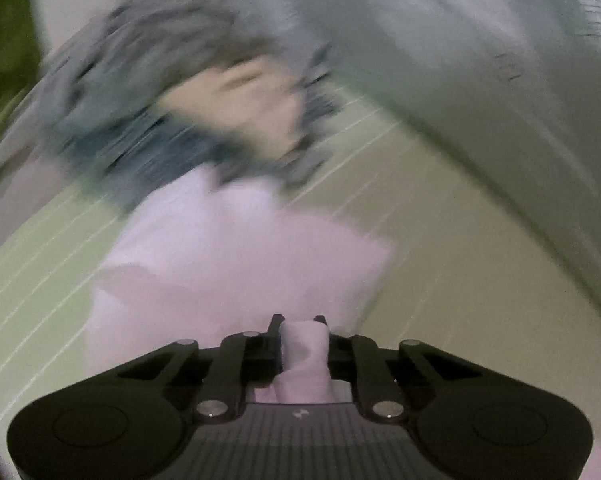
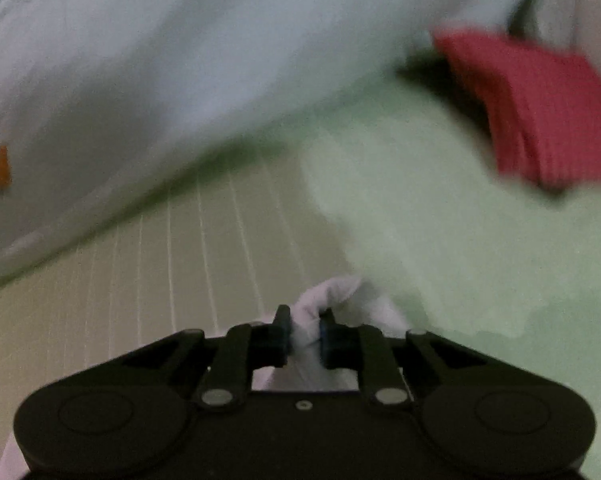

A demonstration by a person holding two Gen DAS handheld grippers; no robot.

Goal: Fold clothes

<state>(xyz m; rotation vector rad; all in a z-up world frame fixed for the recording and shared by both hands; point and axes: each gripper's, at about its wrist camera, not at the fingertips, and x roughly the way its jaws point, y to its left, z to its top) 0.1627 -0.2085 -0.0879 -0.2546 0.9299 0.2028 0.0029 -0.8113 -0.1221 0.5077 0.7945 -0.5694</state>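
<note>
A pale pink-white garment [image 1: 236,256] lies on a light green striped sheet [image 1: 440,280]. My left gripper [image 1: 300,322] is shut on a bunched fold of that cloth, which fills the gap between its black fingers. In the right wrist view, my right gripper [image 2: 304,316] is shut on another bunched piece of the white garment [image 2: 332,292], which pokes up past the fingertips. Both views are blurred.
A blurred heap of blue-grey and beige clothes [image 1: 188,112] lies beyond the white garment. A large pale sheet or pillow [image 1: 460,48] rises at the far side, also the pale sheet [image 2: 160,60]. A folded red cloth [image 2: 540,108] lies at the right on the green sheet [image 2: 440,220].
</note>
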